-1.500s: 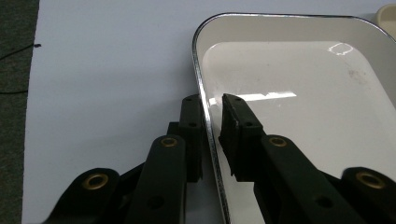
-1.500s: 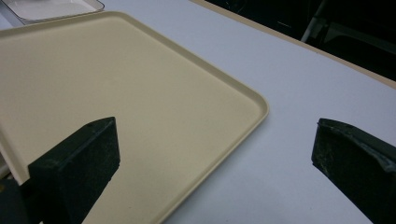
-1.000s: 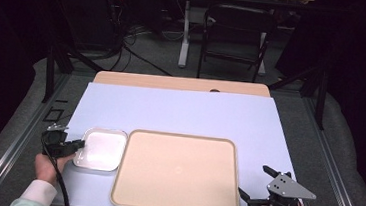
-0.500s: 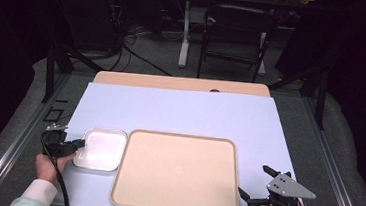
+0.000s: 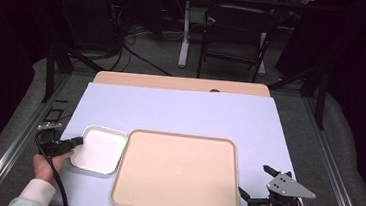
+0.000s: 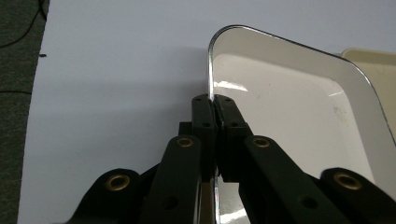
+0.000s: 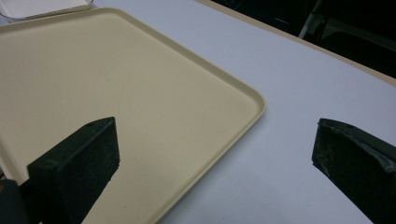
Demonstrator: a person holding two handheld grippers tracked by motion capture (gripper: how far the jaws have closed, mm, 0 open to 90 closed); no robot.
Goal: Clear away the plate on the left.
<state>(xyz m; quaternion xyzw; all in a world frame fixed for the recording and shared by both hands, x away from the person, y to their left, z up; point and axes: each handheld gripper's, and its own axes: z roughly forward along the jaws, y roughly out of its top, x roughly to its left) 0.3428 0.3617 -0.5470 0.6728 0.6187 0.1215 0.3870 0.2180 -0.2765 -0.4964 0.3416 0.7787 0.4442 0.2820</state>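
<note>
On the lavender tabletop, a small white dish lies touching the left edge of a large beige tray. Left tool is clenched on the dish's rim. Right tool rests near the tray's right corner, jaws spread wide, grasping nothing.

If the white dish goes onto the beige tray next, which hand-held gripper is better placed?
Left. The left hand-held gripper is already shut on the white dish at its rim, beside the beige tray. The right hand-held gripper sits open at the tray's far corner.
</note>
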